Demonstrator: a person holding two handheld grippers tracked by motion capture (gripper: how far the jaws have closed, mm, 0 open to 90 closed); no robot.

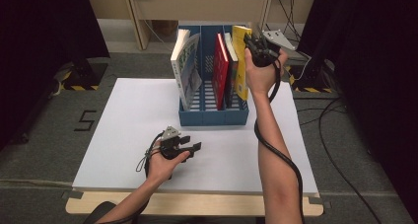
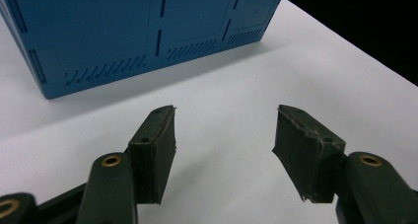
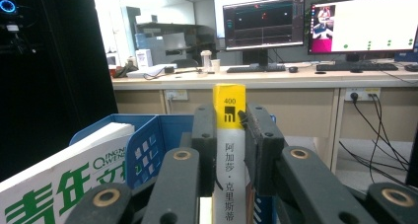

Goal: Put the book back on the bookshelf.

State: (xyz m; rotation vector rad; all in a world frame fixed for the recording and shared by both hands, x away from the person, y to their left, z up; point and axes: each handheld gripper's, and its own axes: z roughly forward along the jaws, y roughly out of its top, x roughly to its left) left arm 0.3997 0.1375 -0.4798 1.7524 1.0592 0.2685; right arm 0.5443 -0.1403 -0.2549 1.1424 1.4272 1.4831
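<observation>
Right gripper clamps yellow book in blue rack

Now, high view: right gripper (image 1: 256, 47) pinches yellow book (image 1: 240, 61), upright in the blue rack's (image 1: 212, 118) rightmost slot, rack at 12 o'clock on the white board (image 1: 128, 135).
Left gripper view: left gripper (image 2: 224, 135) gapes wide, empty, rack at 11 o'clock.
Right gripper view: jaws squeeze the yellow-topped white spine.

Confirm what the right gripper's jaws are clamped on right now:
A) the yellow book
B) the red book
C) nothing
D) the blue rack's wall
A: the right gripper has both jaws pressed against the spine of the yellow book standing in the blue rack.
</observation>
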